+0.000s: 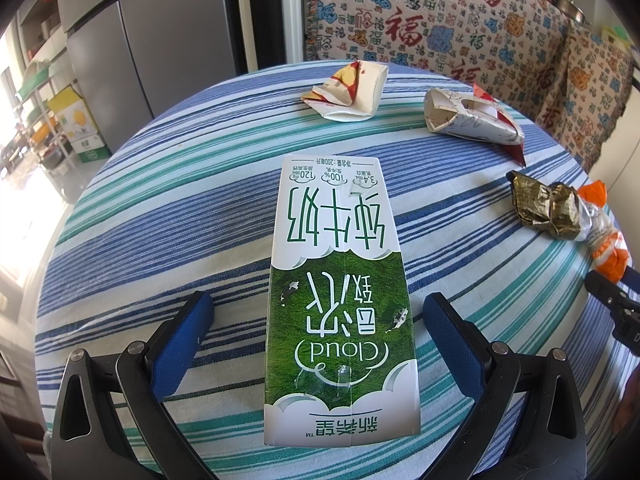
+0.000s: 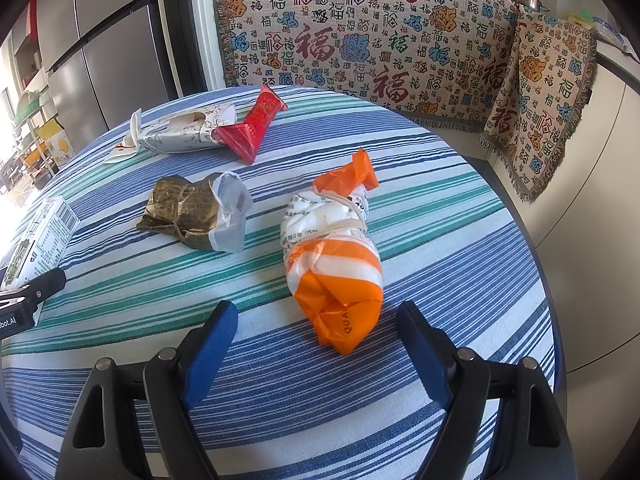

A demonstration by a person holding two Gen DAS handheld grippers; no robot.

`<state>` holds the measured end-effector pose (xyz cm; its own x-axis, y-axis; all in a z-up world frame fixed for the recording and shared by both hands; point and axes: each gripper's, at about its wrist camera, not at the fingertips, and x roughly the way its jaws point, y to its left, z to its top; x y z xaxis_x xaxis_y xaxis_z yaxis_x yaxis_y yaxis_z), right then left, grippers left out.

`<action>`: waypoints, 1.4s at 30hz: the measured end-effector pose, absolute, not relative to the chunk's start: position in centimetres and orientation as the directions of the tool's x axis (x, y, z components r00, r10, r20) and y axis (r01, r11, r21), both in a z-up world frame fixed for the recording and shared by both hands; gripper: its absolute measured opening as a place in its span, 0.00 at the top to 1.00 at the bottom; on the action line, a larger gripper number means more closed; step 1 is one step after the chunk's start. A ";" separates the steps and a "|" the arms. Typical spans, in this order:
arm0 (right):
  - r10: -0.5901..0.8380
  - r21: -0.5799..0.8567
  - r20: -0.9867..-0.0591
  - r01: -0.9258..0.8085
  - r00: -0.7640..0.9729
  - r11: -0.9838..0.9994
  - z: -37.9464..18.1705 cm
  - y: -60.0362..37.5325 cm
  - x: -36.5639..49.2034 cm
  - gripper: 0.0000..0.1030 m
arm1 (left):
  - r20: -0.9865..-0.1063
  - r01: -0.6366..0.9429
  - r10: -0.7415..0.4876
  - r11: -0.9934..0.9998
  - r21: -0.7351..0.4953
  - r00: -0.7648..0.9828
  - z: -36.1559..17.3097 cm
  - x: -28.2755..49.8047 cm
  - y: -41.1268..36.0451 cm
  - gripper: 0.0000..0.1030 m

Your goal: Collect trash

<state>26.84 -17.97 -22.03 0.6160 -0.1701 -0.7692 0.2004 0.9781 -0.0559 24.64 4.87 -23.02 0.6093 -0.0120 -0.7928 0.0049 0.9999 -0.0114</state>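
On the round table (image 2: 460, 208) with its striped cloth, five pieces of trash lie well apart, so each one can be taken alone. The left gripper (image 1: 318, 316) stands wide open around the milk carton (image 1: 340, 300), which lies flat with its printed face up; the blue pads are on both sides of the carton but do not touch it — nothing is held yet. I judge this pose is chosen so that the jaws can close across the narrow width of the carton.

The right gripper (image 2: 316, 328) is also wide open and empty, and the near end of the orange bag (image 2: 340, 276) (tied with rubber bands) lies just between its fingers, apart from them. The brown wrapper (image 2: 196, 212), the crushed paper cup (image 1: 348, 88) and the white box (image 2: 188, 132) with a red wrapper wait further away. No bin is visible in either view.
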 end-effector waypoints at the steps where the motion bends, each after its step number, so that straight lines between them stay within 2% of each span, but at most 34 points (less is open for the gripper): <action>1: -0.170 -0.056 -0.769 0.200 0.616 0.978 -22.0 -18.0 26.8 0.19 | -0.793 0.005 -0.012 1.000 -0.011 0.609 -23.0 24.6 4.9 0.00; 23: -0.168 -0.054 -0.770 0.200 0.616 0.978 -22.1 -18.0 26.9 0.19 | -0.793 0.005 -0.012 1.000 -0.011 0.610 -23.0 24.7 4.8 0.00; 28: -0.105 -0.037 -0.792 0.125 0.601 0.991 -21.9 -18.5 26.4 0.17 | -0.793 0.005 -0.011 1.000 -0.011 0.610 -23.0 24.7 4.8 0.00; 31: -0.026 0.030 -0.822 0.089 0.569 0.996 -21.2 -19.5 25.9 0.18 | -0.793 0.005 -0.012 1.000 -0.011 0.610 -23.0 24.7 4.8 0.00; 35: -0.006 0.054 -0.842 0.094 0.539 0.994 -19.5 -20.7 26.1 0.18 | -0.793 0.005 -0.012 1.000 -0.011 0.609 -23.0 24.6 4.9 0.00; 39: -0.018 0.005 -0.874 0.046 0.485 0.999 -18.6 -20.2 28.2 0.18 | -0.832 0.114 -0.073 0.993 -0.011 0.550 -22.7 24.2 5.1 0.00; 42: -0.060 -0.057 -0.889 0.020 0.454 0.998 -18.6 -19.8 29.7 0.18 | -0.808 0.152 -0.145 0.986 -0.069 0.571 -21.7 23.3 6.3 0.01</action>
